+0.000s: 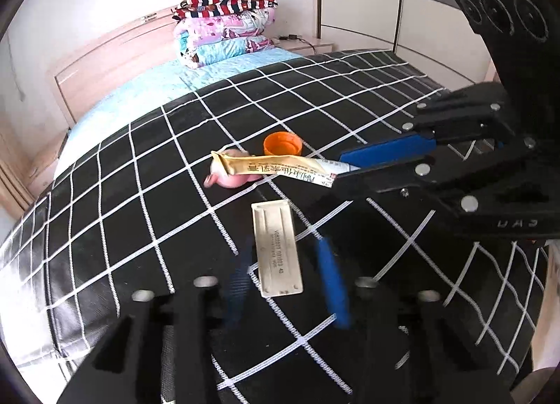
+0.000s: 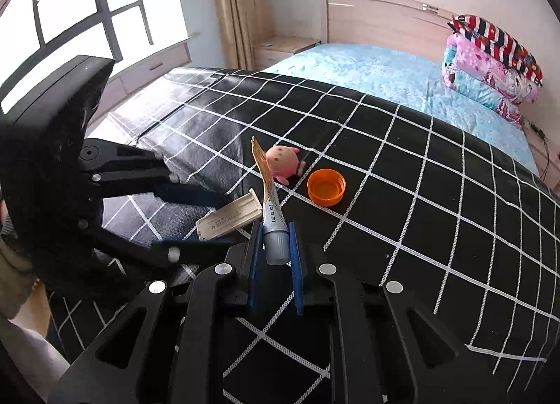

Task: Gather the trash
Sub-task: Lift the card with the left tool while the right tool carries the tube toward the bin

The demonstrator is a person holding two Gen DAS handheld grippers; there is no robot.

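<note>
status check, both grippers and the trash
Right gripper shut on tube. Left gripper astride beige tray, not gripping. Cap, pink toy on bed.

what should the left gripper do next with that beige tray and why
Probably close the left gripper on the beige tray and lift it. Its blurred fingers straddle the tray on the checked cover without gripping, and the right gripper is already shut on the tube.
</note>
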